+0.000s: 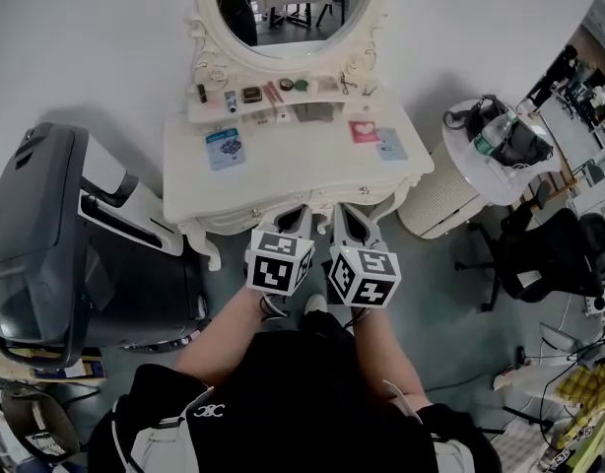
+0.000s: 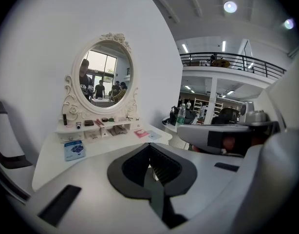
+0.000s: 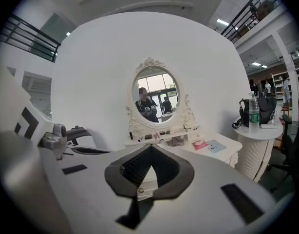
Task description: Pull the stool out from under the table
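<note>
Left gripper (image 1: 295, 213) and right gripper (image 1: 346, 213) are both clenched on nothing. They are held side by side at the front edge of the white dressing-table worktop (image 1: 283, 170), likely lined up to reach beneath it. The stool shows in no view. By the task it should sit under the worktop, hidden behind the grippers. The oval mirror (image 1: 283, 13) stands at the back.

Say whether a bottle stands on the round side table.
Yes, a green-labelled bottle stands on the round side table beside a black bag.
</note>
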A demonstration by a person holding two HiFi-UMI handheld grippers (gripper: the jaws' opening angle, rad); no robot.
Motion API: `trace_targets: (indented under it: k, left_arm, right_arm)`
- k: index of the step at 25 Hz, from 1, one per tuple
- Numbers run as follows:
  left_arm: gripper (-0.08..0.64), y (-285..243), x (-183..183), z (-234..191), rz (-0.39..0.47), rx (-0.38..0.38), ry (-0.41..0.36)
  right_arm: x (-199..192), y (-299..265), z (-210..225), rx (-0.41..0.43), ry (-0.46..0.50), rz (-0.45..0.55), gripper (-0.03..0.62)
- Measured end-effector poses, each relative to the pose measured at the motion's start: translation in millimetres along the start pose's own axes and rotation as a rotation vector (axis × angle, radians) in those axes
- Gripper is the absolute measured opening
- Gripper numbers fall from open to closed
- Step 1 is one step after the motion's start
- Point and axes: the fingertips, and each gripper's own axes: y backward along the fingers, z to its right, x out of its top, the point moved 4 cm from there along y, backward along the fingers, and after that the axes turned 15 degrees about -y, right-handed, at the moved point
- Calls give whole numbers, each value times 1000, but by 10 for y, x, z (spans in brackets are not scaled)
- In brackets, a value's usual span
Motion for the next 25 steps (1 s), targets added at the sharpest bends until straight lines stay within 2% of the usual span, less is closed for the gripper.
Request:
trace_targets:
  k: [7, 18, 25]
  left_arm:
    - [3, -298, 149, -78, -18, 18, -19]
    - [3, -783, 176, -124, -71, 13, -14]
    - [3, -1096, 181, -80, -139, 16, -22]
  right_arm:
    - [204, -364, 253, 47, -131, -29, 8]
    - [285, -698, 622, 32, -154, -65, 8]
    - [340, -805, 987, 1, -168, -64, 8]
